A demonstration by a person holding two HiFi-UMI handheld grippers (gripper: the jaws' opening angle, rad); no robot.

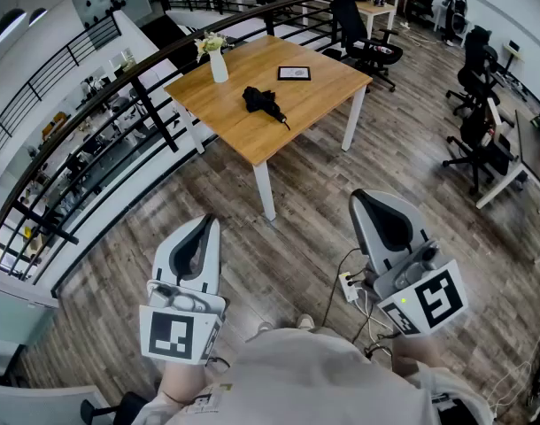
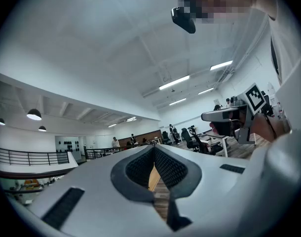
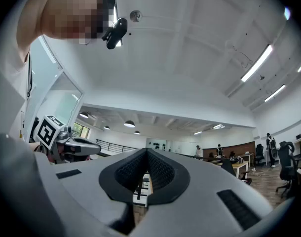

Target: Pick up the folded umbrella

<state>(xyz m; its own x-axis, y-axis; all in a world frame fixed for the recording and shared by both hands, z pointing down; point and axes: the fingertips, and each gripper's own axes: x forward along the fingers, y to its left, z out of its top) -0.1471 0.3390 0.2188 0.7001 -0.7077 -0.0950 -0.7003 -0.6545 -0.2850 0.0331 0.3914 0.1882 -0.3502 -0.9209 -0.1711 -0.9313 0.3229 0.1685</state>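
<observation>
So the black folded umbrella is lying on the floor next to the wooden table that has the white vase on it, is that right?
No. The head view shows the black folded umbrella lying on top of the wooden table, not on the floor. The white vase does stand on that table.

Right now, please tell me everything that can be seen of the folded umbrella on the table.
The folded umbrella is black, a bunched bundle that looks like fabric, with a thin end sticking out toward the table's near edge. It lies flat near the middle of the light wooden table, touching only the tabletop. It is small in the head view, so finer details cannot be told.
</observation>
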